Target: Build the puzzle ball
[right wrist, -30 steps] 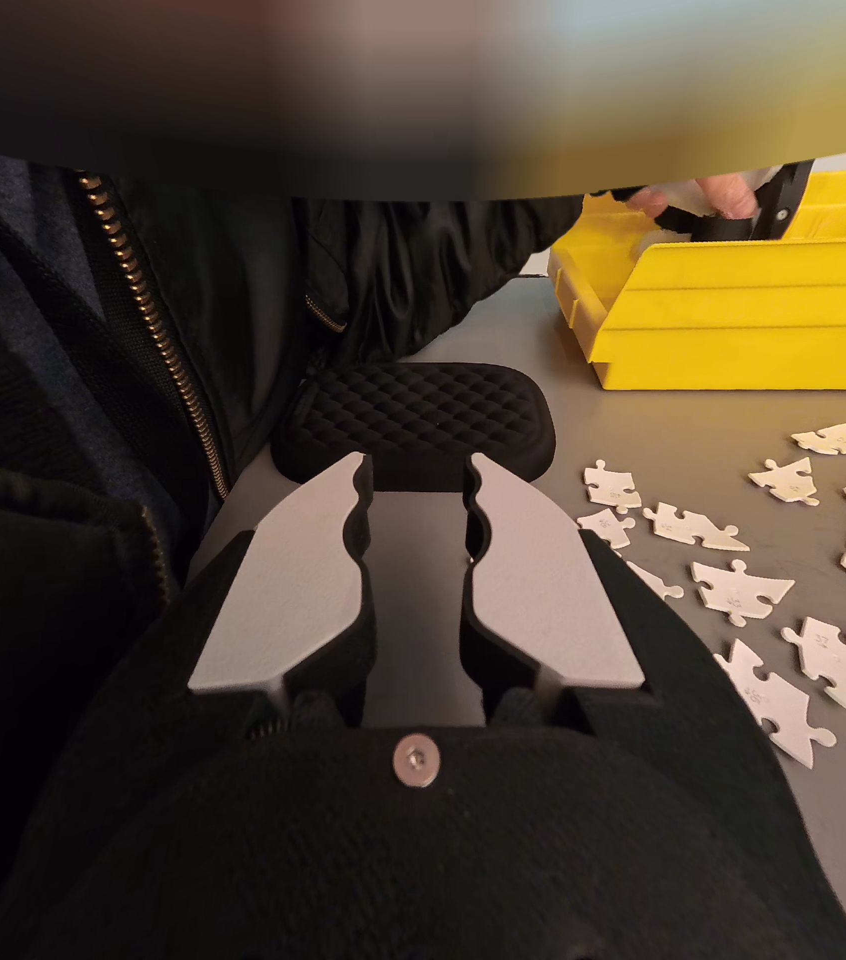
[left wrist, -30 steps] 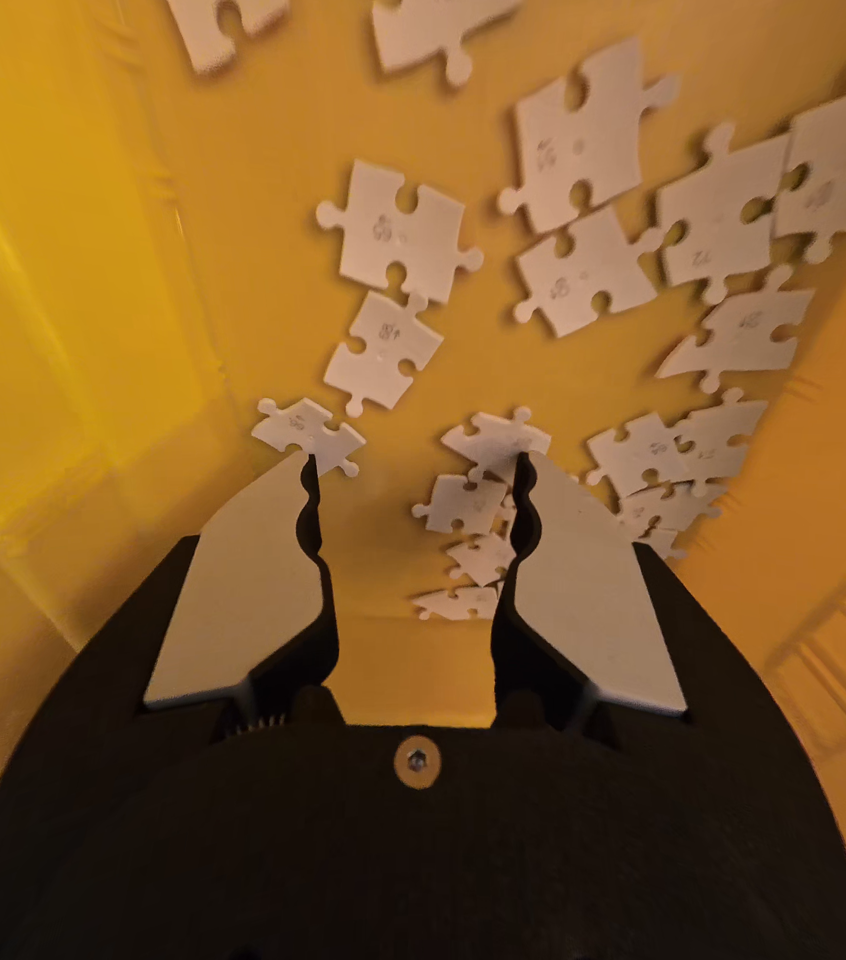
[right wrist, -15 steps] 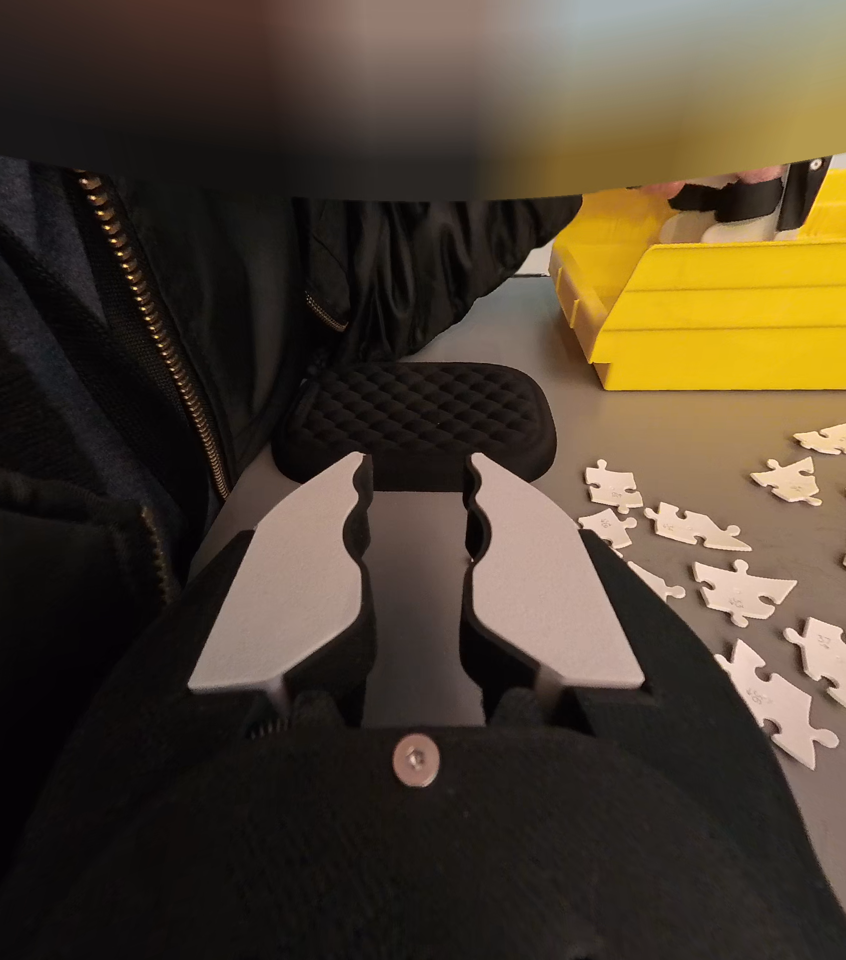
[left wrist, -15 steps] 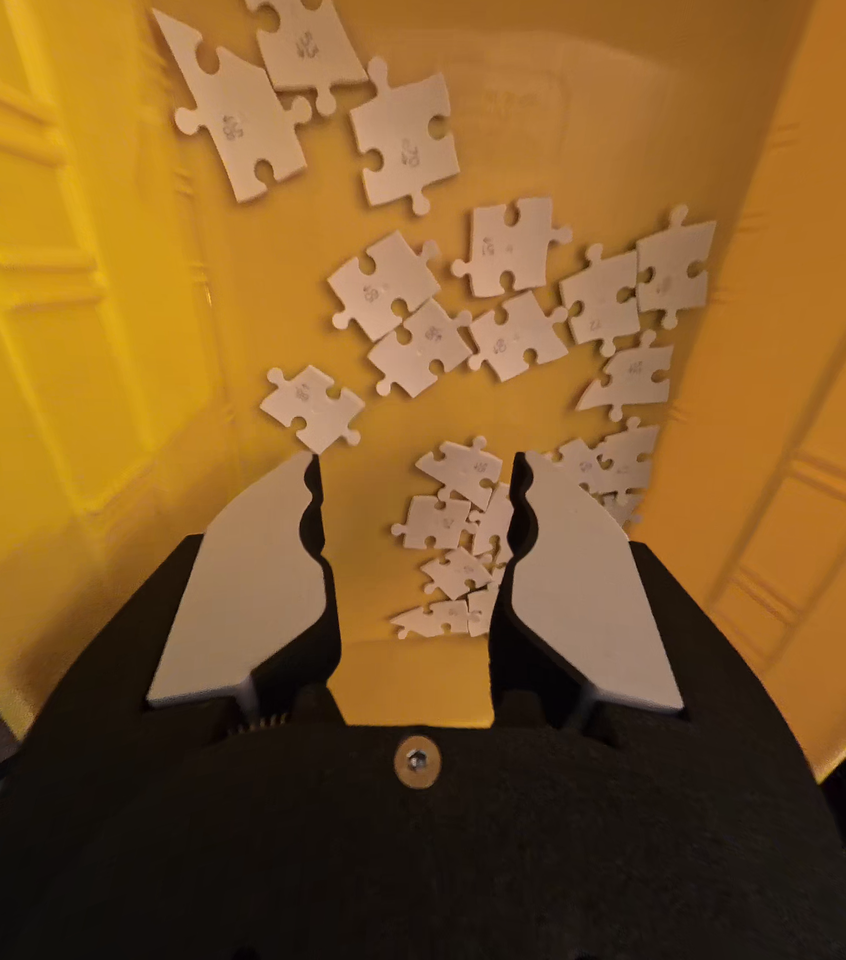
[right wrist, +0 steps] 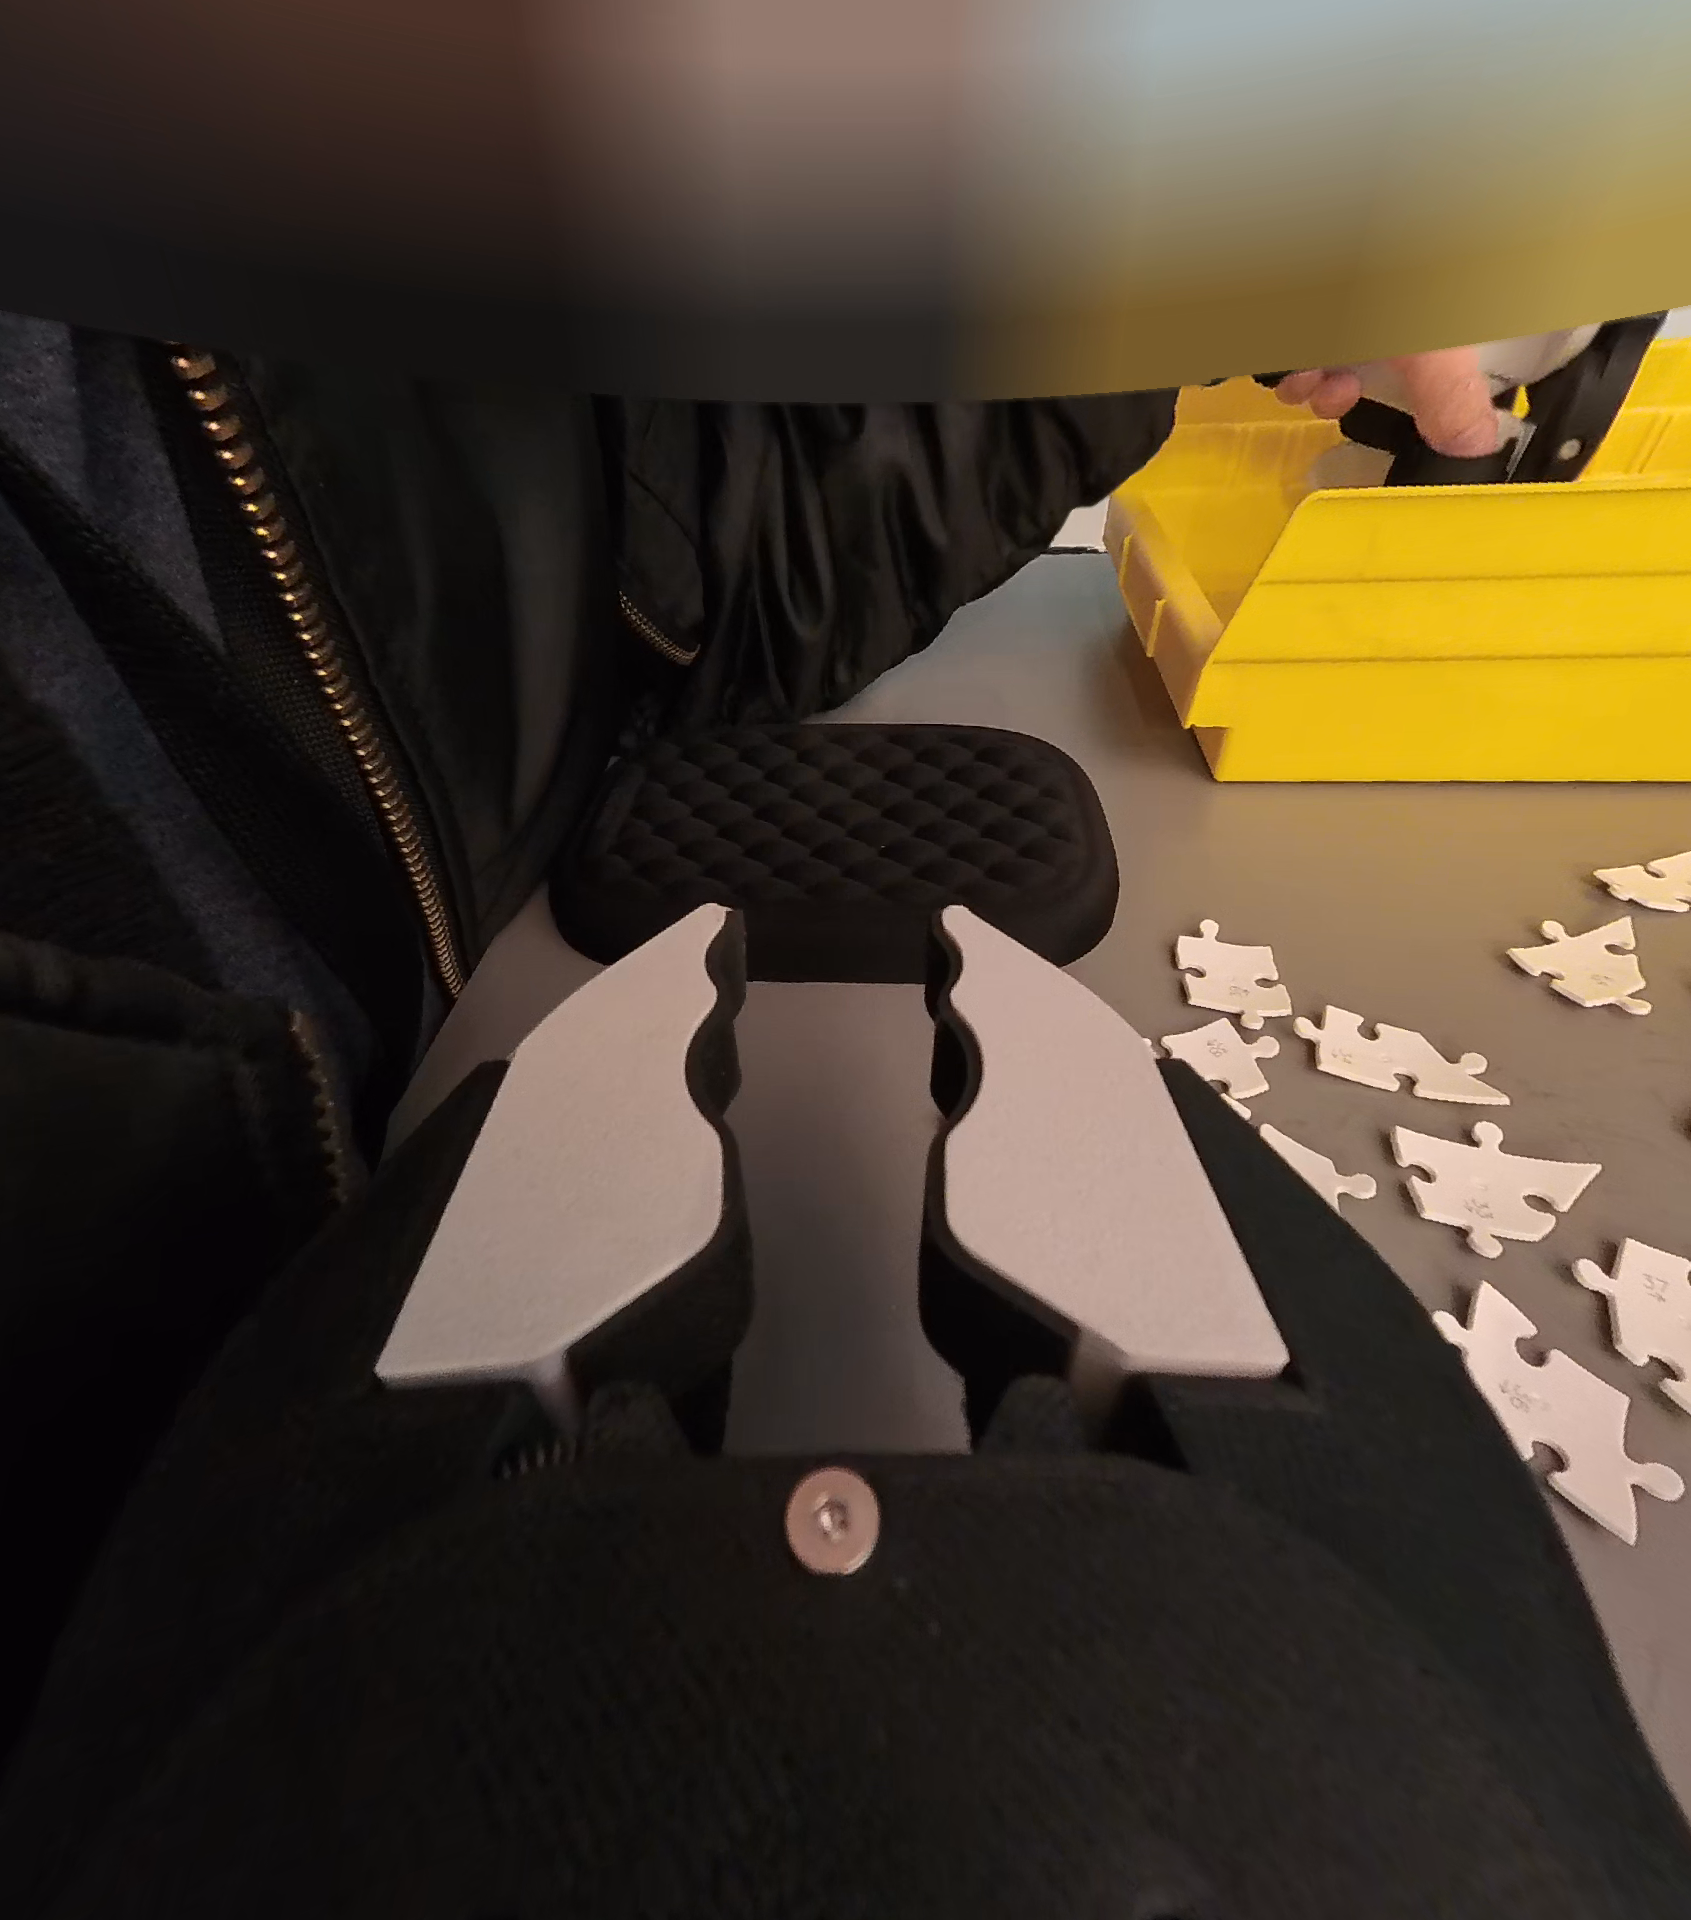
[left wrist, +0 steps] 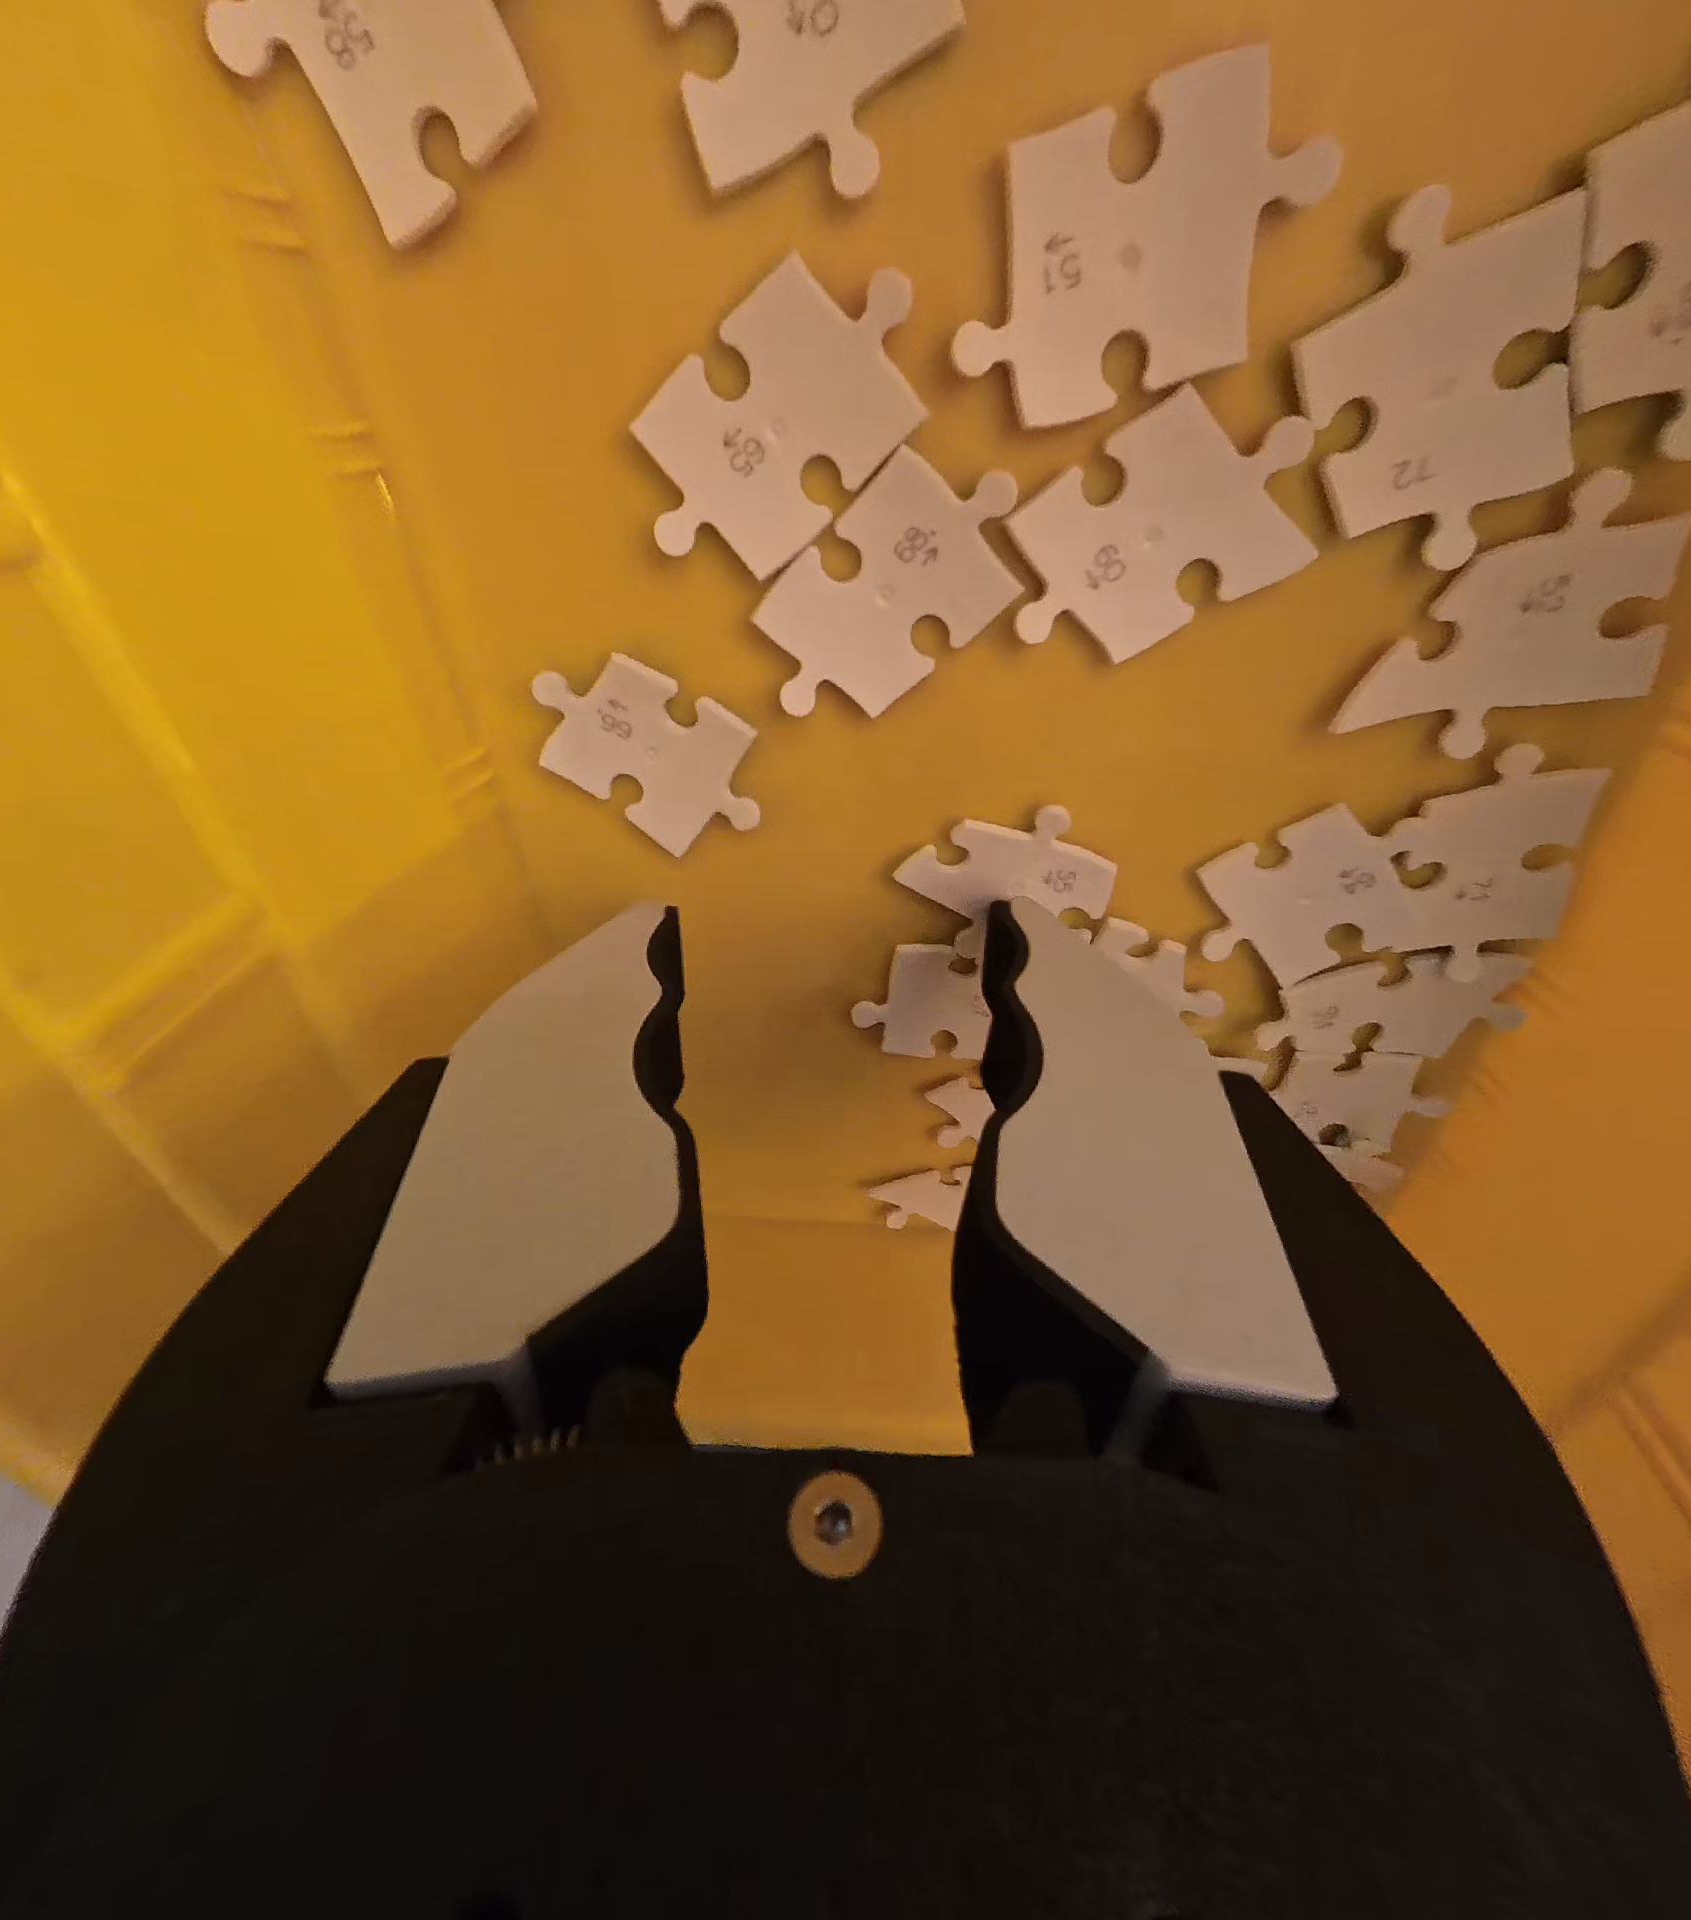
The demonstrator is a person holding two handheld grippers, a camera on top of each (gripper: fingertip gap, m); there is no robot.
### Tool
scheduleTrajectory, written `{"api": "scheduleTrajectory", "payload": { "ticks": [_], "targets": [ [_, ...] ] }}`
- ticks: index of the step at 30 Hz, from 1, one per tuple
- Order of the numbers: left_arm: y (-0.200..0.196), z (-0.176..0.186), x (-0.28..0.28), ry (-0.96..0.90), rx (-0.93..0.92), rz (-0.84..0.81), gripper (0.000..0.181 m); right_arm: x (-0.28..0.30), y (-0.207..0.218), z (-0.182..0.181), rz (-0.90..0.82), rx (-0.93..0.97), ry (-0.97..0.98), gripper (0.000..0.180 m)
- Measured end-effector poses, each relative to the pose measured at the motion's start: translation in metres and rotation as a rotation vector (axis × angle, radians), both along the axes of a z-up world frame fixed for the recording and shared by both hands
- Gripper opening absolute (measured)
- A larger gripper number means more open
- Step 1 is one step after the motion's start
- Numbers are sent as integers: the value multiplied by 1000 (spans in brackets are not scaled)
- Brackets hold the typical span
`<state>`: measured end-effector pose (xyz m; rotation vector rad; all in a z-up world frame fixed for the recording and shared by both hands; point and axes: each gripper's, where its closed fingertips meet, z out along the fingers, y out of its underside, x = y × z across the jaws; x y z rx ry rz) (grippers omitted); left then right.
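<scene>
- Left gripper (left wrist: 830,914) down inside the yellow bin (left wrist: 197,727), jaws parted, nothing between them, tips just above the bin floor.
- White puzzle pieces (left wrist: 1163,530) scattered face down over the bin floor, filling the upper and right parts of the left wrist view.
- Lone piece (left wrist: 643,750) lying flat just above and left of the left fingertip, apart from its neighbours, long axis running from upper left to lower right.
- Small heap of pieces (left wrist: 1012,873) at the right fingertip (left wrist: 1002,920), overlapping one another; touching or only close, cannot tell.
- Probably at the picking stage: lone piece the easier take, needing a short shift up and left, jaws turned across its short side.
- Right gripper (right wrist: 836,935) low over the grey table (right wrist: 1340,831), jaws apart and empty, pointed at a black quilted pad (right wrist: 841,821) near the person's jacket (right wrist: 249,727).
- More loose pieces (right wrist: 1485,1184) on the table at the right of that view, well clear of the right jaws; bin at upper right, a hand (right wrist: 1423,400) reaching into it.
- No assembled part of the ball visible anywhere.
</scene>
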<state>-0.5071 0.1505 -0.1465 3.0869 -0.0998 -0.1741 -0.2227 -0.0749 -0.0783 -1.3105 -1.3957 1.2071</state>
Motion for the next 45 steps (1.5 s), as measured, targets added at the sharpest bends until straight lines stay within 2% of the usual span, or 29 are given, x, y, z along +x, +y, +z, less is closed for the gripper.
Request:
{"api": "scheduleTrajectory", "payload": {
  "ticks": [14,21,24,28,35,45],
  "targets": [
    [34,1,0,2,150,-9,49,0,0,0,0,-1,-1,34],
    [27,17,-7,-17,171,12,51,0,0,0,0,1,0,34],
    [3,26,-2,-64,106,23,60,0,0,0,0,-1,-1,34],
    [-23,23,1,-25,-14,-60,57,0,0,0,1,2,-1,34],
    [-28,11,10,7,-86,-128,57,0,0,0,1,2,-1,34],
    [-27,0,2,61,-128,-122,54,0,-1,0,2,2,0,34]
  ]
}}
